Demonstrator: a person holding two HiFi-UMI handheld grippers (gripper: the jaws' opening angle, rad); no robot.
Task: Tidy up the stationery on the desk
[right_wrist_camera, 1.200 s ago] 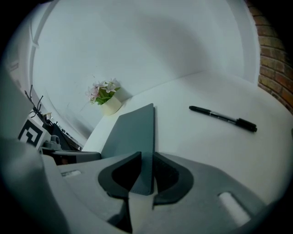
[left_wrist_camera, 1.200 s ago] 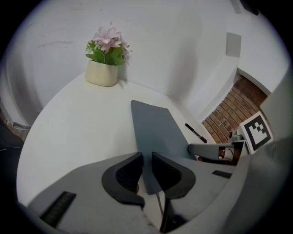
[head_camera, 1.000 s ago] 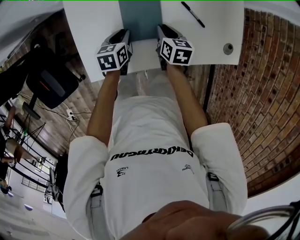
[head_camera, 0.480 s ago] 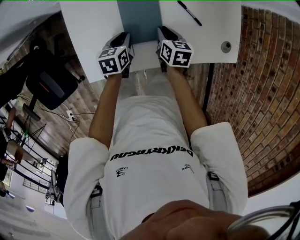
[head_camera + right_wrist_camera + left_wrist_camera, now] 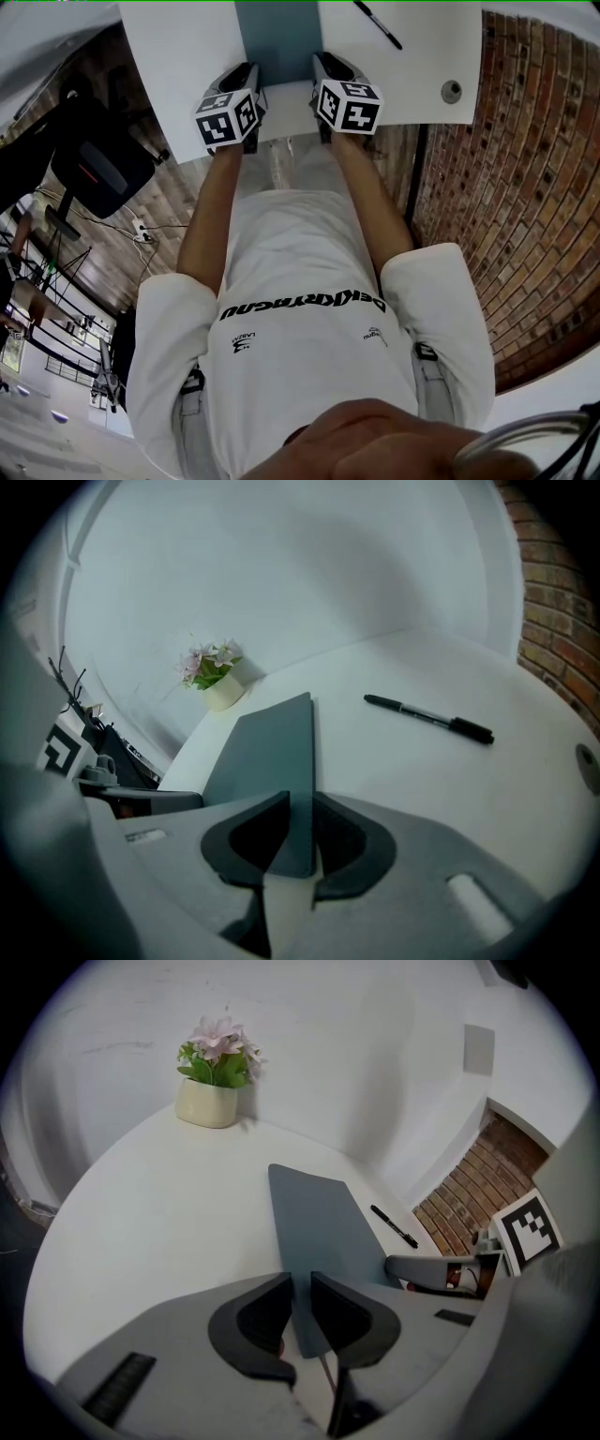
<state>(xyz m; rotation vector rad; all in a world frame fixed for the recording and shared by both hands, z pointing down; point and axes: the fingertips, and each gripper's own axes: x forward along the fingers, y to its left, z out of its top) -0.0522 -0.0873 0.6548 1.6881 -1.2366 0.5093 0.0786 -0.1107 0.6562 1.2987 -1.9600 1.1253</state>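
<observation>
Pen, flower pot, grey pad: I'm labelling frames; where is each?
pen (image 5: pixel 427 717), right gripper view, mid-barrel.
flower pot (image 5: pixel 206 1105), left gripper view, front wall.
grey pad (image 5: pixel 323 1227), left gripper view, top face.

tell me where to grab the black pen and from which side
Take the black pen at the middle of its barrel, coming straight down from above with the jaws set across its thin width. It lies flat on the bare white desk, clear of the grey book, so nothing blocks either side.

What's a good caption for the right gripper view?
Right gripper poised over a grey book, black pen nearby.
</observation>
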